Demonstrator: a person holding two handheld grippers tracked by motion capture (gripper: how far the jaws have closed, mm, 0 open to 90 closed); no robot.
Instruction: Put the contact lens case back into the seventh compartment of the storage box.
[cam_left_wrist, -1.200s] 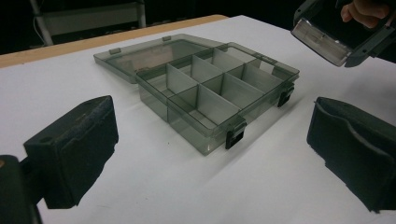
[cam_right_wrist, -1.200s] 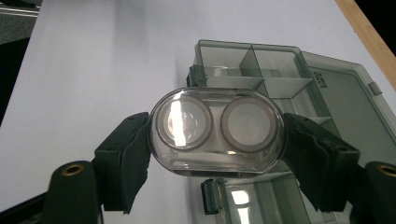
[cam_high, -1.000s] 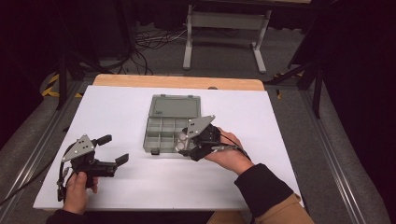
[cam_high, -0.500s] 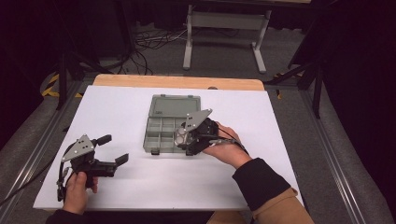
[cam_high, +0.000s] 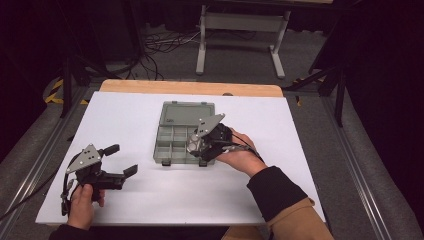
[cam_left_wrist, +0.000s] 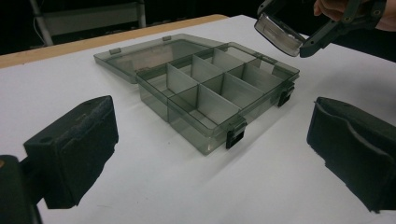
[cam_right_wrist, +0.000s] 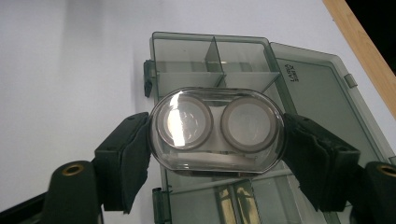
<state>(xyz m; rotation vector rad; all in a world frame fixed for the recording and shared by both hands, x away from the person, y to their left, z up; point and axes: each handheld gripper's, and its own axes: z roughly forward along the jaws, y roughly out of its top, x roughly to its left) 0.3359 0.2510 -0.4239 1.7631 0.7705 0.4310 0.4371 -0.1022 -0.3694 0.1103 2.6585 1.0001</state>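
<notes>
A smoky grey compartment box (cam_high: 160, 146) lies open in the middle of the white table, its lid (cam_high: 187, 112) flat on the far side. Its dividers (cam_left_wrist: 212, 105) and several compartments look bare. My right gripper (cam_high: 196, 145) hovers over the box's near right part, shut on a clear oval case (cam_right_wrist: 217, 130) with two round wells. The case (cam_left_wrist: 279, 35) hangs just above the box (cam_right_wrist: 243, 60). My left gripper (cam_high: 121, 160) rests at the front left, open, with nothing between its jaws (cam_left_wrist: 212, 154).
The white table top (cam_high: 280, 130) has a wooden strip (cam_high: 190, 88) along its far edge. A metal stand (cam_high: 240, 30) and cables lie on the floor beyond. Grey rails run along both sides of the table.
My right gripper has carried the clear case a little left and farther in over the box. The left gripper has not moved.
</notes>
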